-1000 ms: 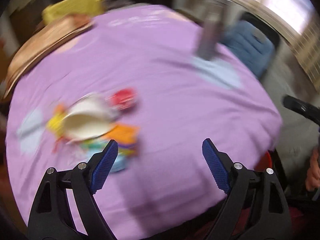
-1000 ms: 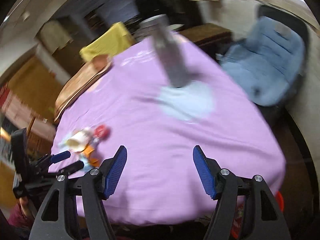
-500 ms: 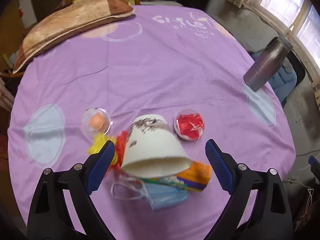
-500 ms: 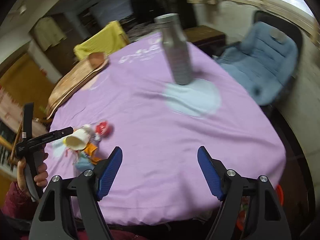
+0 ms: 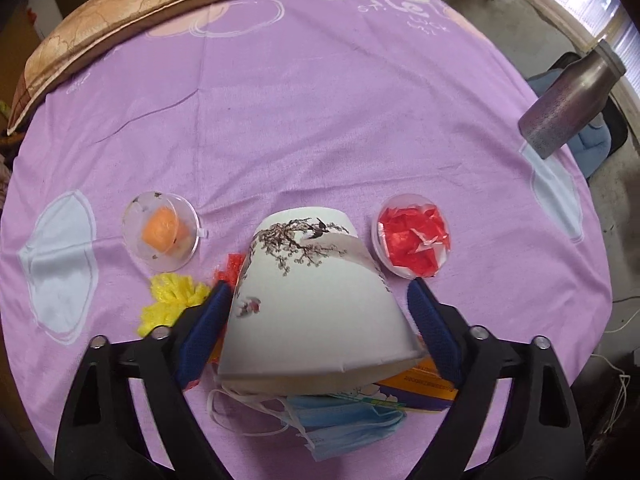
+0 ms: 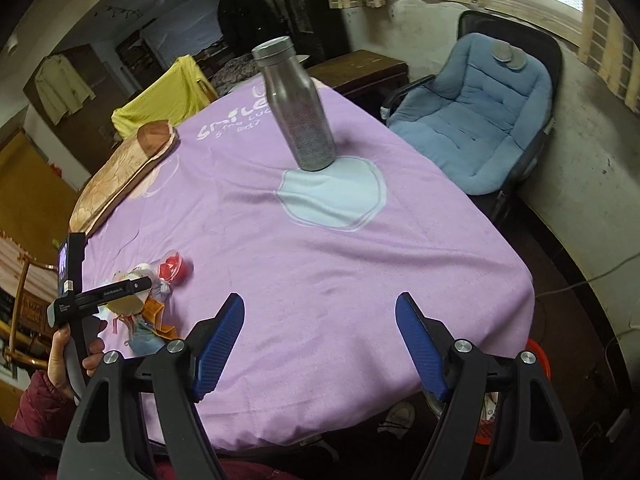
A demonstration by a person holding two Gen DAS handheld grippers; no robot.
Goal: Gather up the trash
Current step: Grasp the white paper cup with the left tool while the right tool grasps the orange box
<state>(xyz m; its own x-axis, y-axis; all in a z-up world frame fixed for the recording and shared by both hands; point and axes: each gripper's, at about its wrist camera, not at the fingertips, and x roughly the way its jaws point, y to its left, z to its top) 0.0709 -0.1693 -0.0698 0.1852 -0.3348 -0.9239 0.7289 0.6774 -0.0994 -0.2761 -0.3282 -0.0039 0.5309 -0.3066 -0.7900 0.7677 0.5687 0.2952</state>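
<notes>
A white paper cup [image 5: 316,300] with a blossom print lies on its side on a pile of trash: a blue face mask [image 5: 344,426], an orange wrapper [image 5: 424,390], yellow [image 5: 172,304] and red [image 5: 232,268] crumpled plastic. My left gripper [image 5: 318,330] is open, its blue pads on either side of the cup. A clear lid with orange scrap [image 5: 162,232] and a clear tub of red paper [image 5: 412,236] lie beside it. My right gripper [image 6: 320,344] is open and empty above the table's near edge; the pile [image 6: 140,304] shows at its left.
A purple cloth covers the round table [image 5: 320,100]. A grey metal bottle [image 6: 298,108] stands at the far right. A brown pillow [image 5: 120,20] lies at the back left. A blue padded chair [image 6: 480,120] stands beyond the table. A red bin [image 6: 536,360] shows below the table edge.
My left gripper swung over to the trash pile and came down around the paper cup. My right gripper stayed open and shifted only slightly.
</notes>
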